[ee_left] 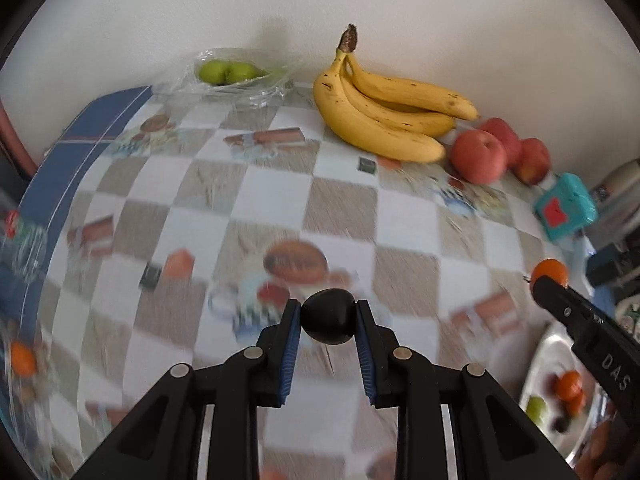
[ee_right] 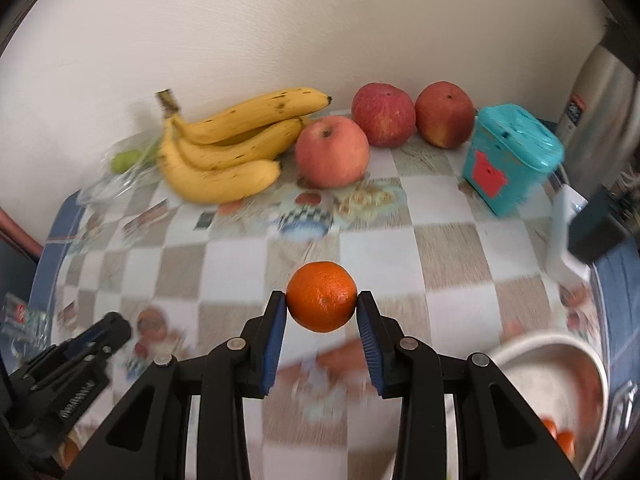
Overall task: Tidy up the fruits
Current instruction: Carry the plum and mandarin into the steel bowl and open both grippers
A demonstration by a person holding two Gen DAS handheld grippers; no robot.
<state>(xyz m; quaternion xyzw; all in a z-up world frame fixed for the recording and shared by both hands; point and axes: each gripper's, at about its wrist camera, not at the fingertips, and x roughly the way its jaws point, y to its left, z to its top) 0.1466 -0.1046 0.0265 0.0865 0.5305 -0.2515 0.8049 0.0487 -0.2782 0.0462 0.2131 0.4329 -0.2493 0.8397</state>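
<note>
Plain off-white wall [ee_right: 280, 20] behind a table [ee_right: 452, 248] covered with a checked, picture-printed cloth edged in blue; soft, even light.

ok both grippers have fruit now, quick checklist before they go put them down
1. Left gripper grip: pads press both sides of the dark plum: ok.
2. Right gripper grip: pads press both sides of the orange: ok.
3. Both fruits lifted off the tablecloth: cannot tell, the frames are blurred.
4. Grippers apart from each other: ok, the right one sits well to the side in the left wrist view.
5. Free space beside the bananas and apples: ok, bare cloth in front.
6. Room in the metal bowl: cannot tell, mostly out of frame.
</note>
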